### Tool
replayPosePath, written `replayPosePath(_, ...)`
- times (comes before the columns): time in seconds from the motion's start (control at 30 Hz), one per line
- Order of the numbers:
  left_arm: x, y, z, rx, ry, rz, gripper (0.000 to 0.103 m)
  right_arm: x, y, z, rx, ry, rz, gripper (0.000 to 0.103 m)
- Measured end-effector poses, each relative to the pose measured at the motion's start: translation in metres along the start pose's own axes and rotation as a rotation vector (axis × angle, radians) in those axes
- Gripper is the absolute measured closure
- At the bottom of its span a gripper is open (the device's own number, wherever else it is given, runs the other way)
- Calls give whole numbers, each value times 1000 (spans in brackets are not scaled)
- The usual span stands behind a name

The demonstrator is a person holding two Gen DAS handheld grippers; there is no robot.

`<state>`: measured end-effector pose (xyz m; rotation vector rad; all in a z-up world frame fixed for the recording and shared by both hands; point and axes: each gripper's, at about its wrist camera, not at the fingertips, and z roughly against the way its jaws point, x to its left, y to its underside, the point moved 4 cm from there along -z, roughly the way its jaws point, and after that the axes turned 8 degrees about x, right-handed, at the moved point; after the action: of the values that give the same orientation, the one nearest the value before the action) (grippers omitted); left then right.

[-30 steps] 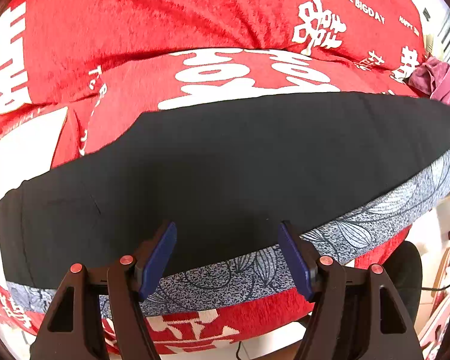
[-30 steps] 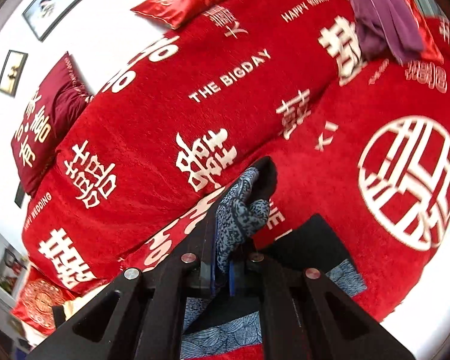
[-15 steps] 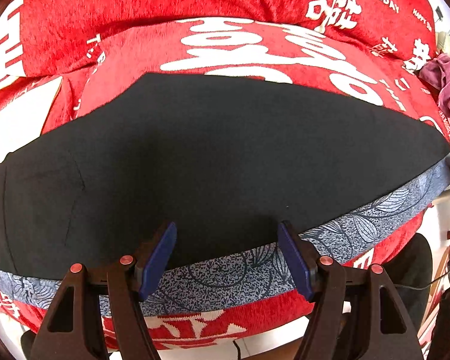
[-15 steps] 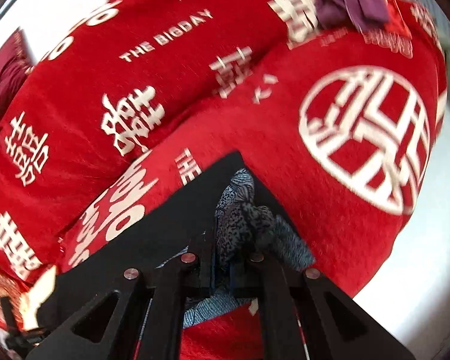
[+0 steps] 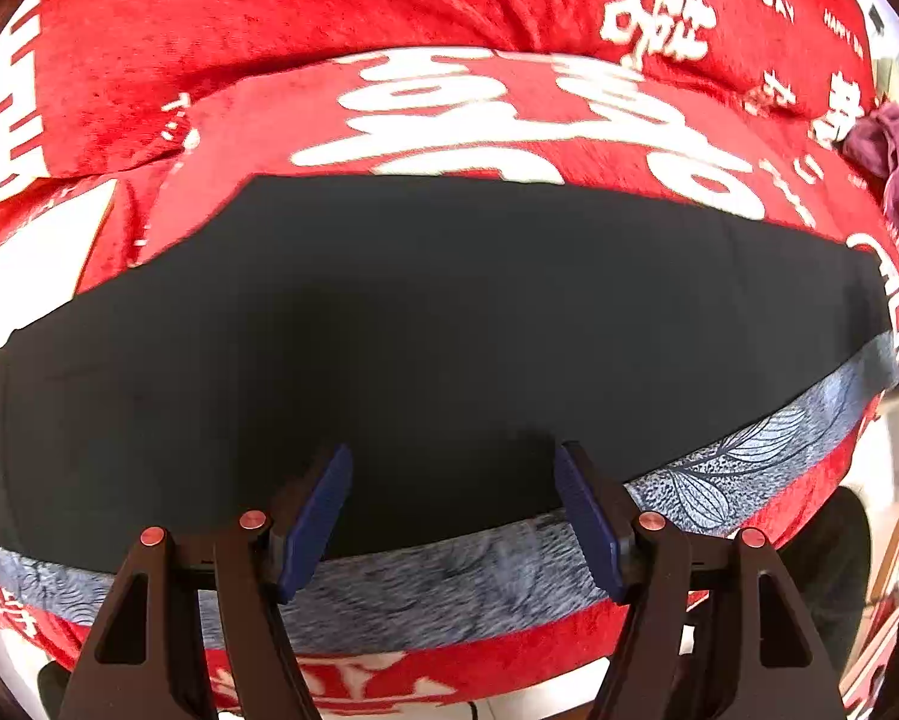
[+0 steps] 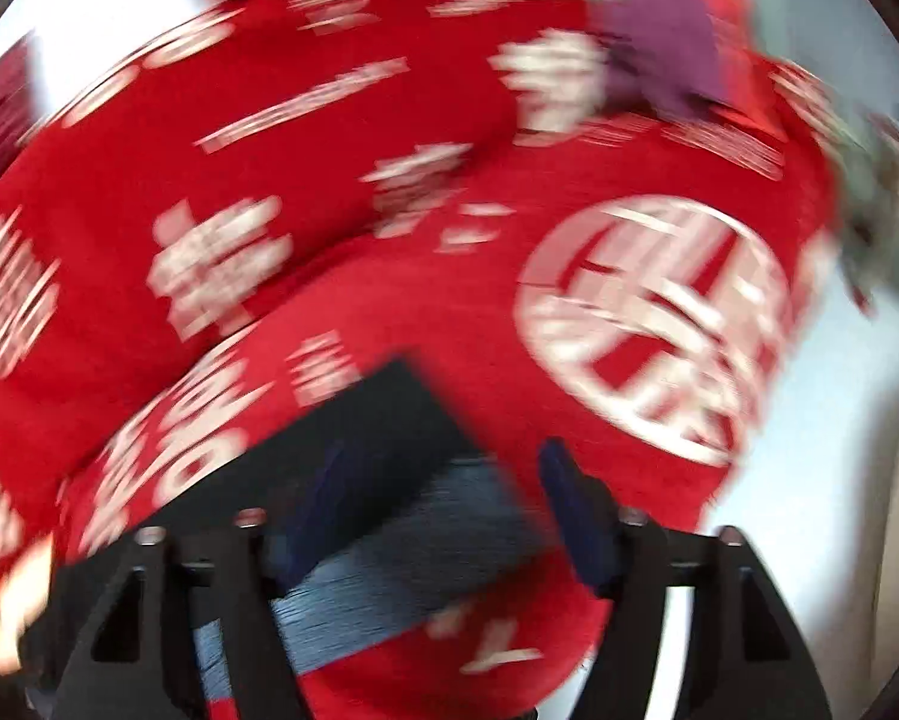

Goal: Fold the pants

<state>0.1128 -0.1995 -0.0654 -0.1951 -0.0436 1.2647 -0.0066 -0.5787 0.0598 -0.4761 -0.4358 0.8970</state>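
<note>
Your pants (image 5: pixel 449 330) lie spread flat on the bed's red bedspread (image 5: pixel 329 30), a long black panel running across the whole left wrist view, with a grey-blue leaf-patterned band (image 5: pixel 737 468) along the edge nearest you. Your left tongs (image 5: pixel 452 516) stand spread apart above that near edge; the black cloth and patterned band show in the gap between the blue pads (image 5: pixel 317 516), and neither pad presses on the fabric. Your right tongs (image 6: pixel 443 510) have just been opening and now stand wide, with one end of the pants (image 6: pixel 389 420) lying on the bedspread between them, black cloth on top and the patterned band toward you. The right wrist view is heavily blurred, so you cannot tell whether the left pad brushes the cloth, but nothing is pinched. Beyond that corner, the bedspread shows a large white round emblem (image 6: pixel 659 324). A crumpled purple cloth (image 6: pixel 665 66) sits at the far side of the bed, well apart from the pants, and it also appears at the right edge of the left wrist view.
</note>
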Motion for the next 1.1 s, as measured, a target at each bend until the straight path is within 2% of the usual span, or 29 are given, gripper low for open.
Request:
replayPosePath(0.07,-4,1,-2,-25,-31,-4,32,50,8,-14,55,-49,148,21)
replayPosePath(0.1,-4,1,-2,-27,-29,-7,32,87,18,-26,99,-73,266,21)
replayPosePath(0.23,13,1,-1,-23,-20,31,31,177,50,-66,159,-55,590,21)
replayPosePath(0.3,24,0,-1,-22,-6,60,31,199,58,-87,205,-80,675,21)
replayPosePath(0.37,30,1,-1,-25,6,69,31,191,59,-101,225,-65,716,21)
replayPosePath(0.47,27,2,-3,-35,-17,51,31,150,37,-115,228,-20,669,21)
replayPosePath(0.6,20,0,-6,-45,-33,46,21,57,-12,-120,220,73,424,16)
replayPosePath(0.67,18,-1,-7,-47,-46,51,20,30,-25,-112,233,-61,325,22)
replayPosePath(0.7,18,-2,-7,-46,-47,59,20,31,-26,-105,223,-11,321,20)
replayPosePath(0.73,17,-4,-7,-44,-50,70,20,37,-23,-102,210,83,353,20)
replayPosePath(0.77,15,-6,-6,-41,-51,74,20,46,-17,-101,208,119,385,20)
replayPosePath(0.8,12,-9,-6,-38,-52,70,20,55,-9,-102,220,106,394,20)
replayPosePath(0.83,6,-14,-5,-37,-56,57,20,70,5,-103,255,44,378,19)
replayPosePath(0.87,1,-20,-3,-44,-67,47,20,85,20,-105,284,-6,372,8)
replayPosePath(0.9,-5,-27,0,-59,-79,42,20,105,37,-103,271,-7,411,1)
replayPosePath(0.97,-16,-45,7,-95,-88,44,20,137,69,-100,242,20,515,0)
replayPosePath(1.0,-19,-52,7,-98,-88,48,20,143,79,-98,192,64,532,0)
replayPosePath(1.03,-18,-61,3,-88,-94,54,20,144,84,-93,149,88,516,0)
replayPosePath(1.1,-10,-68,-12,-46,-161,56,20,138,82,-93,174,52,470,0)
